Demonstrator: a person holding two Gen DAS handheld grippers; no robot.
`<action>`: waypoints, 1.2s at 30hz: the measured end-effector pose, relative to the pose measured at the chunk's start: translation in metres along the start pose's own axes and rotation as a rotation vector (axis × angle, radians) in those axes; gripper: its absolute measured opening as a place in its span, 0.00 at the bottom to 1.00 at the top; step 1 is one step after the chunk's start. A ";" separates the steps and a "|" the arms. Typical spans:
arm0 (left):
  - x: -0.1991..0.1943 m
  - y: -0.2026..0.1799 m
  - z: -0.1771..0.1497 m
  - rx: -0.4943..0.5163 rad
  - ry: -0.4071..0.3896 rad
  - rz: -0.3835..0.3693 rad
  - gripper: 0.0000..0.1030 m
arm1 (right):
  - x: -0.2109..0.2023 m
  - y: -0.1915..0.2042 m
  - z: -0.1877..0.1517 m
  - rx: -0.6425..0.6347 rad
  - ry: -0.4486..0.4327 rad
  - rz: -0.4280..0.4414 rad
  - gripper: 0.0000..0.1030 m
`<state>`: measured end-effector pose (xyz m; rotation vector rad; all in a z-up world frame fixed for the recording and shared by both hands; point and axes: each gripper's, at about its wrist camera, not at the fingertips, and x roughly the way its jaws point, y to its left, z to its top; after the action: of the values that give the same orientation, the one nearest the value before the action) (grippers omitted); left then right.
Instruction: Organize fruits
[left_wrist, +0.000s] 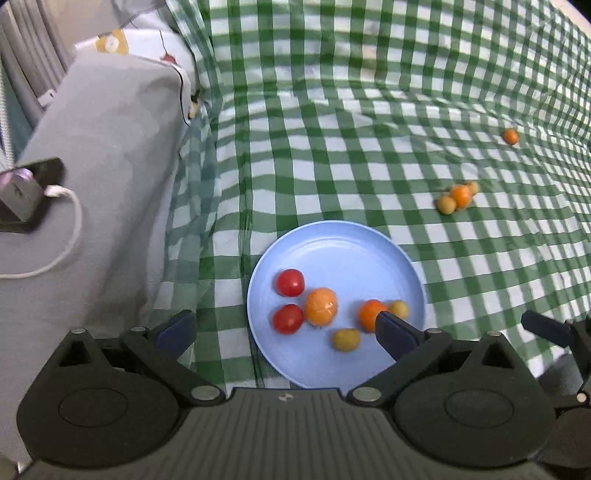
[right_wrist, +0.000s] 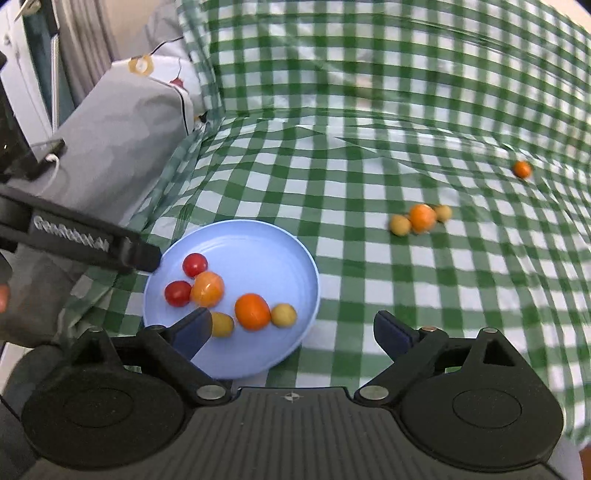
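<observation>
A light blue plate (left_wrist: 351, 243) (right_wrist: 258, 236) lies on the green checked cloth. It holds two red tomatoes (left_wrist: 290, 282) (right_wrist: 194, 264), two orange fruits (left_wrist: 321, 306) (right_wrist: 252, 311) and two small yellow fruits (left_wrist: 346, 339) (right_wrist: 283, 315). Out on the cloth lie an orange fruit between two yellow ones (left_wrist: 460, 195) (right_wrist: 422, 218) and a lone orange fruit (left_wrist: 510, 136) (right_wrist: 522, 169). My left gripper (left_wrist: 284, 326) is open and empty above the plate's near side. My right gripper (right_wrist: 291, 328) is open and empty over the plate's right edge.
A grey cushion (left_wrist: 103, 155) (right_wrist: 110, 140) with a phone and white cable (left_wrist: 55, 192) lies at the left. The checked cloth (left_wrist: 369, 129) rises up a backrest behind. The left gripper's body (right_wrist: 85, 240) shows at the left of the right wrist view.
</observation>
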<state>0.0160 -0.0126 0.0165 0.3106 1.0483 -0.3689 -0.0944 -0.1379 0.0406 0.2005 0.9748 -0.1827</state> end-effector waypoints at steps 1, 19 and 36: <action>-0.009 -0.001 -0.002 0.001 -0.007 -0.003 1.00 | -0.007 0.000 -0.002 0.007 -0.001 0.002 0.92; -0.127 -0.019 -0.048 0.030 -0.067 -0.018 1.00 | -0.109 -0.009 -0.037 0.037 -0.114 -0.013 0.93; -0.190 -0.002 -0.038 -0.029 -0.108 0.039 1.00 | -0.142 -0.027 -0.036 0.065 -0.148 -0.034 0.93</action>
<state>-0.0994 0.0297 0.1659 0.2819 0.9400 -0.3317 -0.2081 -0.1463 0.1372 0.2271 0.8261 -0.2569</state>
